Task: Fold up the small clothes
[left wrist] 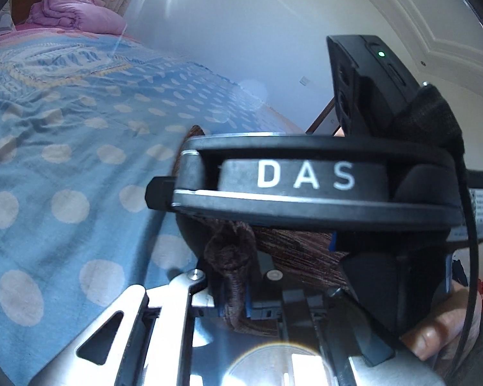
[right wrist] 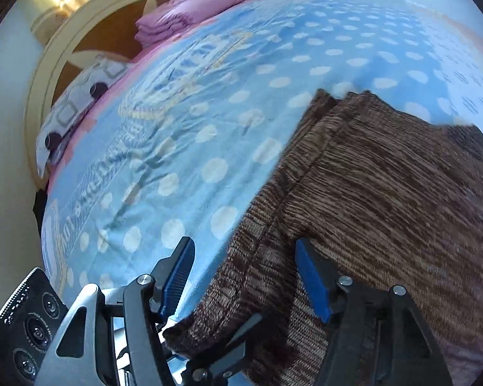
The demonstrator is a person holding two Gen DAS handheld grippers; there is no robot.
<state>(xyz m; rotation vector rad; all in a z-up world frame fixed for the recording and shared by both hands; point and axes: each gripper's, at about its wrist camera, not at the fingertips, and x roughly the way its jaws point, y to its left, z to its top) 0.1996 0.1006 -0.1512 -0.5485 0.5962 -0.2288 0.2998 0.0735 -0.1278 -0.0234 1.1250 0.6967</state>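
A brown knitted garment (right wrist: 386, 199) lies on the blue polka-dot bedspread (right wrist: 241, 74). My right gripper (right wrist: 244, 257) is open, its blue pads (right wrist: 312, 273) spread on either side of the garment's near left edge, just above it. In the left wrist view, the left gripper (left wrist: 238, 276) is shut on a bunched fold of the same brown garment (left wrist: 232, 257). The right gripper's black body marked DAS (left wrist: 306, 177) crosses right in front of the left camera and hides most of the garment.
The bedspread (left wrist: 64, 160) stretches left and far. A folded pink quilt (left wrist: 74, 13) sits at the head of the bed, also in the right wrist view (right wrist: 183, 16). A patterned pillow (right wrist: 77, 103) lies by the cream headboard (right wrist: 48, 64). White wall behind.
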